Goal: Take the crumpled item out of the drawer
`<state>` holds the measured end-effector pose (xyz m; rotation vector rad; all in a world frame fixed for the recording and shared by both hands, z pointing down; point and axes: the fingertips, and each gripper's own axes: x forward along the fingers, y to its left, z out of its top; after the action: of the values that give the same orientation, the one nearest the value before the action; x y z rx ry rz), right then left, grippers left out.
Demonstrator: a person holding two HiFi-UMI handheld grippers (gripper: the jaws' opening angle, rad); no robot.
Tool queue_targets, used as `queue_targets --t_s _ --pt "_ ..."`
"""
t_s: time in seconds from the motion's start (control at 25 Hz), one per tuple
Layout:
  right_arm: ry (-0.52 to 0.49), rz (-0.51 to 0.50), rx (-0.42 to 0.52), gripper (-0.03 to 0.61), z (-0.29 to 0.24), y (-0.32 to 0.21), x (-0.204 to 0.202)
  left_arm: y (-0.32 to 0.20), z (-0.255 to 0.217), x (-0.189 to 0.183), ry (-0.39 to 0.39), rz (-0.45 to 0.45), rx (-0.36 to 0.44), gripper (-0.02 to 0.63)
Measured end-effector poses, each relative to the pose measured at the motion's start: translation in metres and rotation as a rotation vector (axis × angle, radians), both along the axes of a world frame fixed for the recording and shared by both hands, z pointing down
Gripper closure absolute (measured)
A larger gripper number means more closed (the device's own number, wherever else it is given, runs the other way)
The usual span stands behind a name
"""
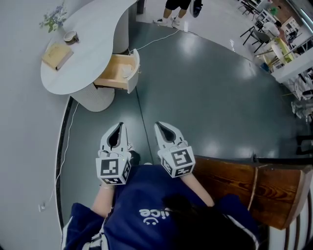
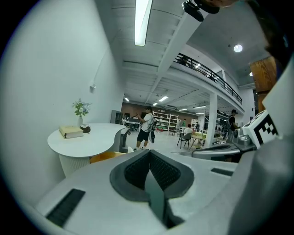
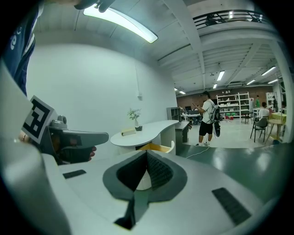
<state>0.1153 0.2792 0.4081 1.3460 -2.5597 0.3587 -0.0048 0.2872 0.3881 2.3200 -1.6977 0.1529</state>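
Note:
The wooden drawer (image 1: 115,73) stands pulled out from under the curved white table (image 1: 83,63), far ahead of me across the floor. A white crumpled item (image 1: 128,72) lies inside it near its front. Both grippers are held close to my body, well short of the drawer. My left gripper (image 1: 116,130) is shut and empty, its jaws meeting at the tip. My right gripper (image 1: 165,128) is shut too, with nothing in it. The left gripper view shows its own closed jaws (image 2: 149,155) pointing toward the table and the drawer (image 2: 106,156). From the right gripper (image 3: 147,155) the drawer (image 3: 158,148) lies straight ahead.
A book (image 1: 57,55), a small cup (image 1: 71,36) and a plant (image 1: 53,19) sit on the table. A cable (image 1: 141,110) runs over the dark floor. A wooden bench (image 1: 244,185) is at my right. A person (image 1: 175,9) stands far off, with chairs (image 1: 257,31) beyond.

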Motion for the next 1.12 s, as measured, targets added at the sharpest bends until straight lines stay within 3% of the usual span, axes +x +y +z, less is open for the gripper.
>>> queue_targets --t_s 0.36,0.68,0.96,1.12 --pt "0.012 0.083 -0.048 0.571 0.014 -0.050 -0.023 -0.061 0.007 -0.025 0.018 0.085 -0.008 0.609" --pt "0.020 0.094 -0.041 0.571 0.015 -0.076 -0.055 -0.091 0.008 -0.048 0.015 0.146 -0.002 0.609" --pt "0.011 0.117 -0.055 0.571 0.017 -0.085 -0.055 -0.102 0.007 -0.052 0.025 0.147 -0.001 0.609" --pt "0.041 0.062 -0.035 0.571 0.015 -0.104 -0.060 -0.110 0.009 -0.053 0.024 0.132 -0.005 0.609"
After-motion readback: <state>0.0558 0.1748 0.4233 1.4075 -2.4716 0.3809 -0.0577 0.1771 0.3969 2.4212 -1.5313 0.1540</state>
